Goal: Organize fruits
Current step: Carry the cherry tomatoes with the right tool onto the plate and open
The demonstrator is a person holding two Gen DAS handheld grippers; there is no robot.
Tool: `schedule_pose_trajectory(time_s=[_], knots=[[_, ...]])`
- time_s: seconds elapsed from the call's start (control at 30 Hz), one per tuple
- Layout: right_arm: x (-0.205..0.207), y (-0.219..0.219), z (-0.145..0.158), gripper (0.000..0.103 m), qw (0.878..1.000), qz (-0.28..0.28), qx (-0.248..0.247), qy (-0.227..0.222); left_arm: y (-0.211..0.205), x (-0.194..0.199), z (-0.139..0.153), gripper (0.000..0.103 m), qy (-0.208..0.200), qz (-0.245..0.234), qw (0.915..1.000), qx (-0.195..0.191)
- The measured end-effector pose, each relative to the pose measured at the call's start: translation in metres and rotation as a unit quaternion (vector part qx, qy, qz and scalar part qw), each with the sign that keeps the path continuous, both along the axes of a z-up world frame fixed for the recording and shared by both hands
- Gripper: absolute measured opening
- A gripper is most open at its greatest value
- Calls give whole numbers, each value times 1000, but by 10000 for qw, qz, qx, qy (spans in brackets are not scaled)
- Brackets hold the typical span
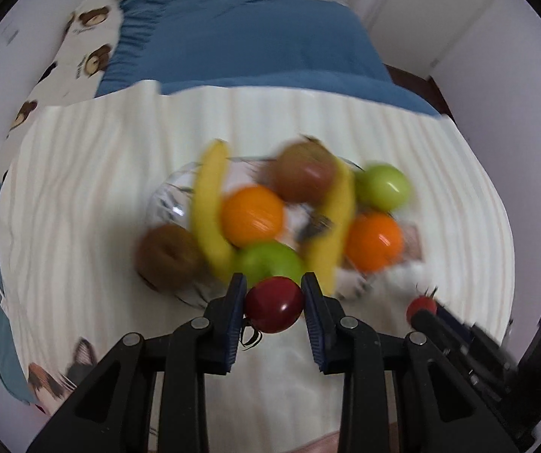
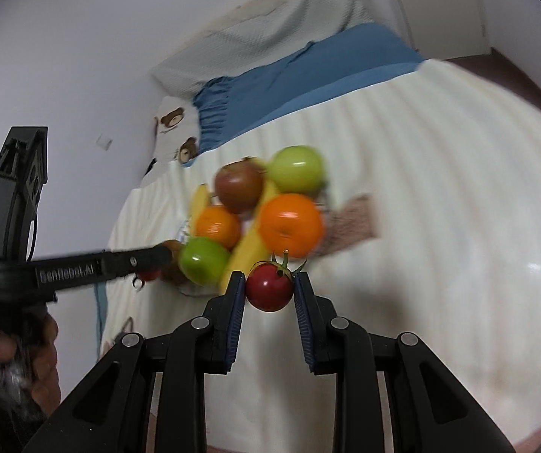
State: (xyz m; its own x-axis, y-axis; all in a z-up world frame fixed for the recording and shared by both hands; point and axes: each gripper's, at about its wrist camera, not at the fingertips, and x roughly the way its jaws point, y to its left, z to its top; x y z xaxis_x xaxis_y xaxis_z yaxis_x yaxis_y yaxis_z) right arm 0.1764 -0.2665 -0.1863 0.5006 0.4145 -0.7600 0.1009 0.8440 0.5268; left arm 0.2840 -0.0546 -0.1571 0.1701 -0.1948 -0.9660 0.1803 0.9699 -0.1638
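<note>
My left gripper (image 1: 274, 287) is shut on a dark red tomato (image 1: 274, 305), just in front of a clear glass bowl (image 1: 168, 198) on a white striped blanket (image 1: 82, 196). The bowl holds two bananas (image 1: 210, 204), two oranges (image 1: 252, 216), two green apples (image 1: 381, 187), a reddish apple (image 1: 304, 175) and a kiwi (image 1: 168, 256) at its left edge. My right gripper (image 2: 268, 281) is shut on a red tomato (image 2: 269, 288) with a green stalk, held near the fruit pile (image 2: 291, 224). In the right wrist view the left gripper (image 2: 157, 258) reaches in from the left.
The blanket lies over a bed with a blue sheet (image 1: 248, 37) and a bear-print pillow (image 1: 89, 49). White walls stand close behind and to the left. A hand (image 2: 14, 358) holds the left gripper's handle. The scene is motion-blurred.
</note>
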Motion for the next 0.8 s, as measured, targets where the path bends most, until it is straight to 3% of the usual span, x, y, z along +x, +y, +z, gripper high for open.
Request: schedule_pose_trajectory(time_s=[0.2,0.33,0.6,0.8], knots=[[28,32,-13,29,9996,-33,213,193,37,49,-16,27,193,217,9995,-99],[50,46,-13,29,9997,53,164,152,43,68,-30,27,604,256,9960,-603],[89,57,-21,29,9994,255,69,243,26,79,-54,27,1274,258,9813,-1421],[104,64,-29,29,9975,528,-37,466,5,84,-60,31,1358,53,9807,-1405]])
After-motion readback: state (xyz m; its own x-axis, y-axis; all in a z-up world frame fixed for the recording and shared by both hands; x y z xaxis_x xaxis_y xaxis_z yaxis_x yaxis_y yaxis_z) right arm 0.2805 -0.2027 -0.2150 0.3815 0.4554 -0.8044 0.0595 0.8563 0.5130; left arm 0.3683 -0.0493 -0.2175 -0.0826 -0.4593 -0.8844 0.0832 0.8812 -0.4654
